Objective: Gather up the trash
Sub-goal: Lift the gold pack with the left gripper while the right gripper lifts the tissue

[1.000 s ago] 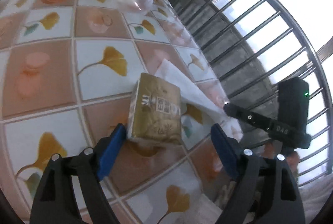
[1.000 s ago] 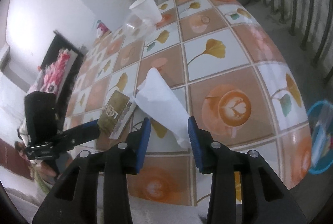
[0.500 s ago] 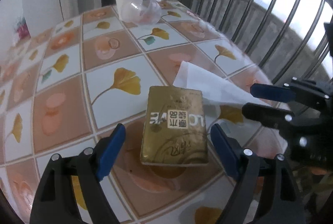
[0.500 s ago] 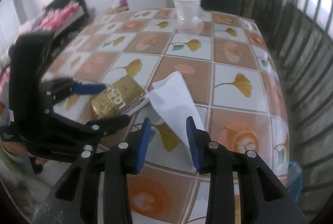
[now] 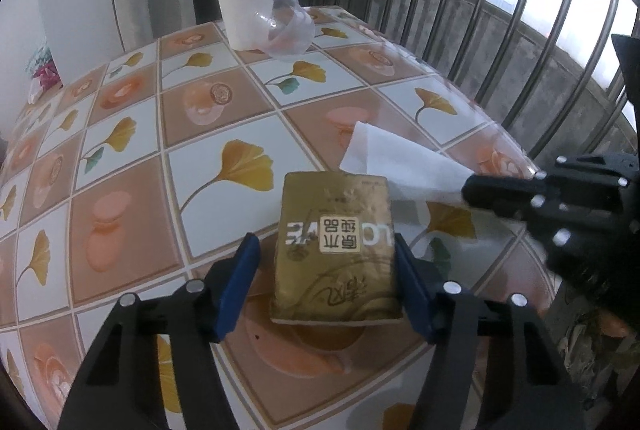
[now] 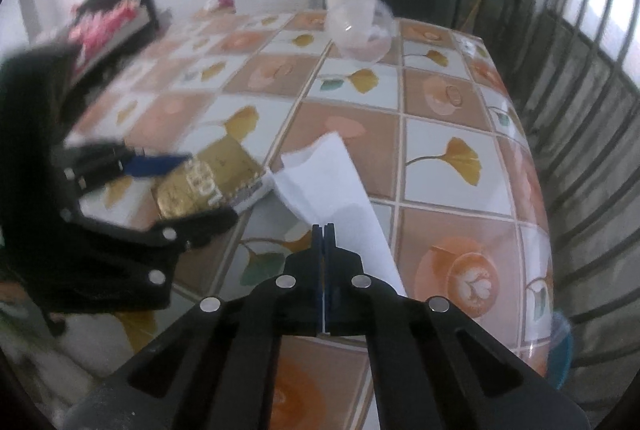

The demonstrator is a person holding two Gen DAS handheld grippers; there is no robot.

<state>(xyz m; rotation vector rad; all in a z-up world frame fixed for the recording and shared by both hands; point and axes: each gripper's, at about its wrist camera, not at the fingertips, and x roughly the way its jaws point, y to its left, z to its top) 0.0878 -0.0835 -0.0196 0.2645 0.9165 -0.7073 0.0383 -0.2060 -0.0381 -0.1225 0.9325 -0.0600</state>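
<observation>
A gold tissue pack (image 5: 336, 246) lies on the tiled table (image 5: 120, 198), between the fingers of my open left gripper (image 5: 326, 262); the right finger touches its edge, the left finger stands a little apart. The pack also shows in the right wrist view (image 6: 208, 182). A white paper tissue (image 6: 336, 186) lies to the right of the pack. My right gripper (image 6: 323, 230) has its blue fingertips shut, at the tissue's near edge; whether it pinches the tissue I cannot tell. The tissue also shows in the left wrist view (image 5: 400, 166).
A white paper cup (image 5: 246, 16) and a tipped clear plastic cup (image 5: 290, 30) stand at the table's far end. A metal railing (image 5: 500, 10) runs along the right side. A blue bin (image 6: 560, 354) sits below the table's right edge.
My right gripper has shut from open at the tissue's near edge. My left gripper has moved forward, so its fingers now flank the gold pack more closely.
</observation>
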